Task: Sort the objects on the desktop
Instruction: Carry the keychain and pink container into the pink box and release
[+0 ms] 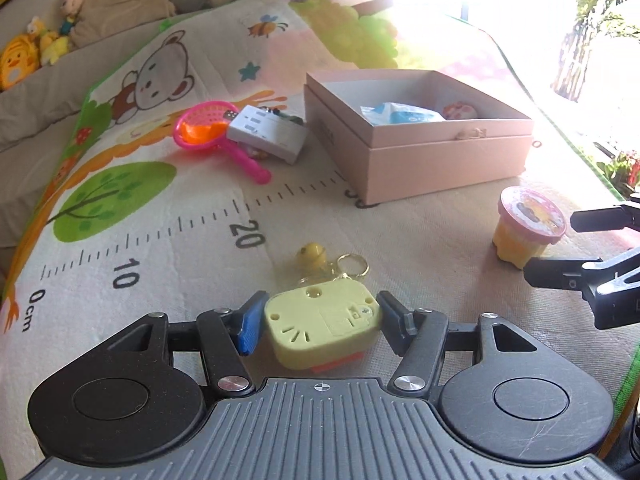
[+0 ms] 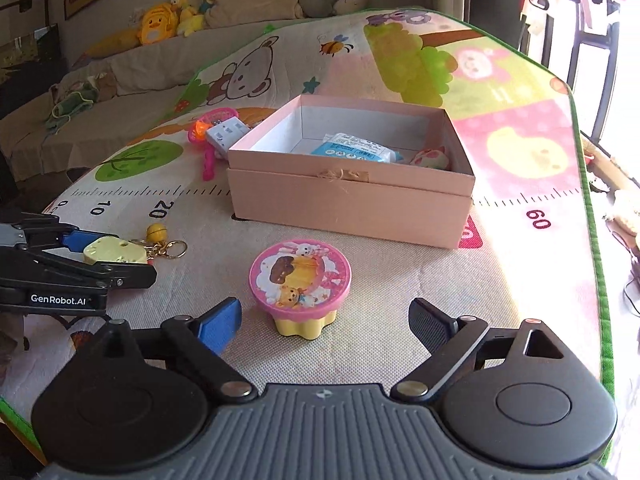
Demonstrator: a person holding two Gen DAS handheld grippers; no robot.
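Observation:
My left gripper (image 1: 320,322) is shut on a pale yellow keychain toy (image 1: 322,328) with a gold ring and small yellow bell, low over the mat; it also shows in the right wrist view (image 2: 114,254). My right gripper (image 2: 324,320) is open, its fingers on either side of a yellow pudding cup with a pink cartoon lid (image 2: 300,286), not touching it. The cup (image 1: 528,226) and the right gripper (image 1: 560,248) show at the right of the left wrist view. An open pink box (image 2: 348,196) holds a blue-white packet (image 2: 352,148) and a small pink toy (image 2: 430,158).
A pink toy strainer (image 1: 212,128) and a white-grey adapter (image 1: 266,134) lie left of the box (image 1: 420,160) on the cartoon play mat (image 1: 160,240). Plush toys (image 2: 168,20) and a grey sofa are behind. The mat's green edge (image 2: 592,208) runs along the right.

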